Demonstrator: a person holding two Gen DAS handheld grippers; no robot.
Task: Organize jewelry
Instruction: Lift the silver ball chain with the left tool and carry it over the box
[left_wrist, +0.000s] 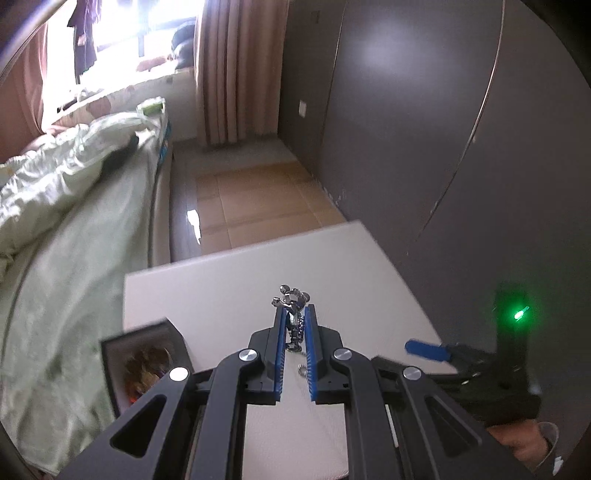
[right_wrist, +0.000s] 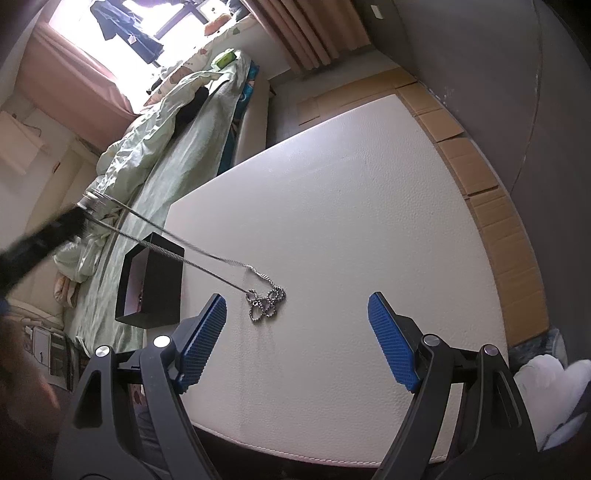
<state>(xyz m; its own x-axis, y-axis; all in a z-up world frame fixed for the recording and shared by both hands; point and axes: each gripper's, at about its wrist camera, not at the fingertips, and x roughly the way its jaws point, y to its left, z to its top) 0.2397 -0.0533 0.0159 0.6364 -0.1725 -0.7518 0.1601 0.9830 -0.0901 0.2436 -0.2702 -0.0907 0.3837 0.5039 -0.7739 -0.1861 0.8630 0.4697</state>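
My left gripper is shut on a silver chain necklace and holds it above the white table. In the right wrist view the left gripper is a blur at the far left, and the necklace stretches taut from it down to a coiled end lying on the table. My right gripper is open and empty, low over the table just in front of the coiled end. An open black jewelry box stands at the table's left edge; in the left wrist view the box holds several pieces.
A bed with a pale green quilt runs along the left of the table. A dark wardrobe stands to the right. Flattened cardboard covers the floor beyond the table. My right gripper's body shows at the right of the left wrist view.
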